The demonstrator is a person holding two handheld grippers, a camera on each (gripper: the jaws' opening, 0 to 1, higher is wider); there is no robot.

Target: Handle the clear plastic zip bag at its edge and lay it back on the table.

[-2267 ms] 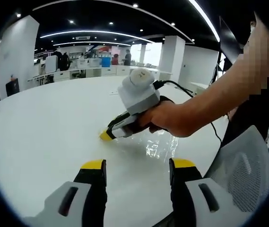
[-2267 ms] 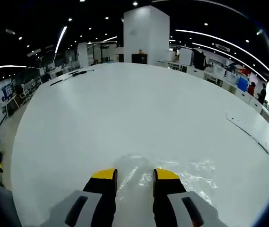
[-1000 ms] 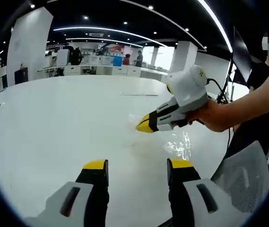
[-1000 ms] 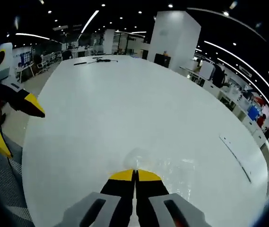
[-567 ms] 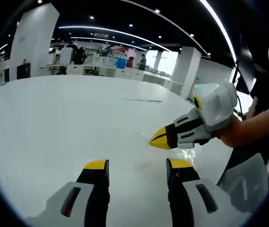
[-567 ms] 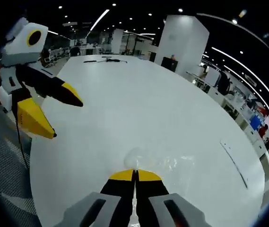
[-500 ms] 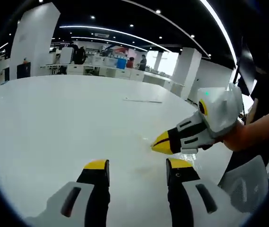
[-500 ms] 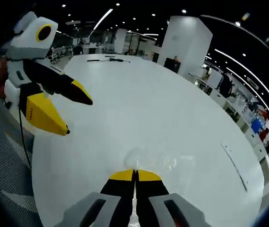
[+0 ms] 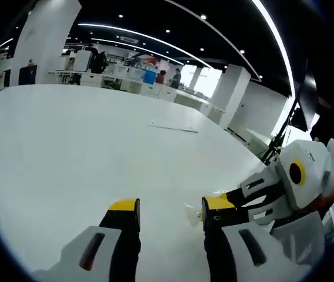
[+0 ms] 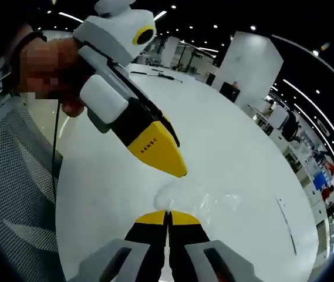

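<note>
Now the left tool (image 10: 175,167), jaws apart, has closed in at 12 o'clock above the right tool (image 10: 168,215). That one stays clenched on the clear plastic zip bag (image 10: 205,200) over the table (image 9: 67,135).

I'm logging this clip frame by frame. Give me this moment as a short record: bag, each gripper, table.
bag: clear plastic zip bag, pinched at its near edge, the rest on the table
right gripper: right gripper, jaws shut on the bag's edge
left gripper: left gripper, jaws apart, holding nothing, close beside the right gripper
table: white table, a thin flat strip lying farther off
</note>
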